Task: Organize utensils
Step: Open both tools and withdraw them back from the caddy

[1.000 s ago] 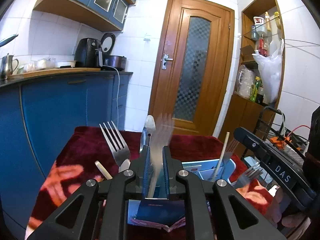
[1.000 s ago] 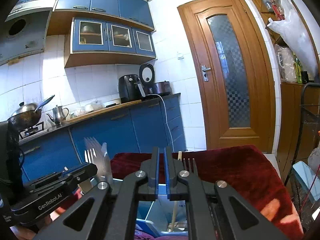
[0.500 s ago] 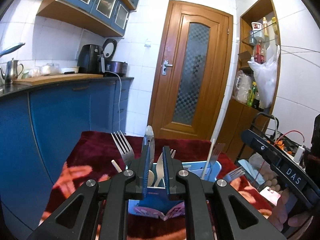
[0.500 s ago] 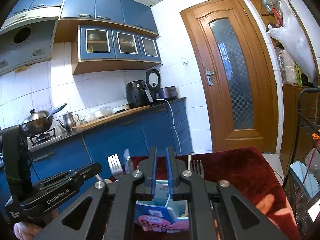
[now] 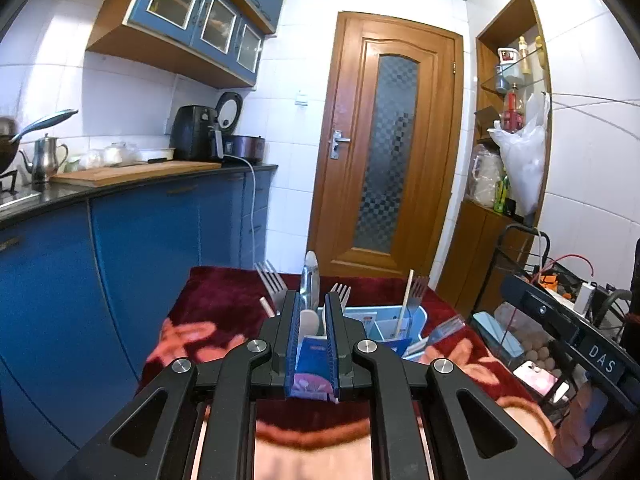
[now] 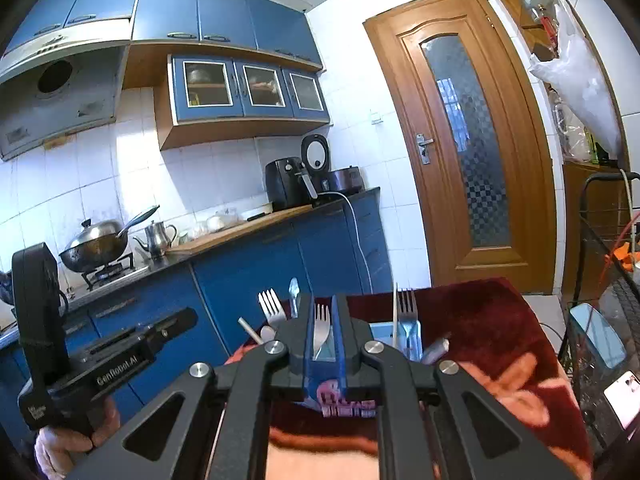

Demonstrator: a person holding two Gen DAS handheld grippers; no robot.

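Note:
A blue utensil holder (image 5: 404, 326) (image 6: 384, 330) stands on the dark red cloth (image 5: 224, 304). Forks (image 5: 270, 282) (image 6: 407, 308), a knife (image 5: 311, 280) (image 6: 294, 294), a spoon (image 5: 310, 322) and chopsticks (image 5: 406, 300) stand upright in it. My left gripper (image 5: 312, 344) is slightly open and empty, pulled back in front of the holder. My right gripper (image 6: 323, 340) is slightly open and empty, also back from the holder. A fork (image 6: 321, 330) in the holder shows through its gap.
Blue kitchen cabinets (image 5: 160, 248) and a counter run along the left. A wooden door (image 5: 384, 168) is behind the table. A wire cart (image 5: 560, 300) stands at the right. A utensil handle (image 5: 444, 330) lies beside the holder.
Both grippers have drawn back and up from the holder. The fork the left gripper held a second ago now stands in the holder; the left jaws are empty.

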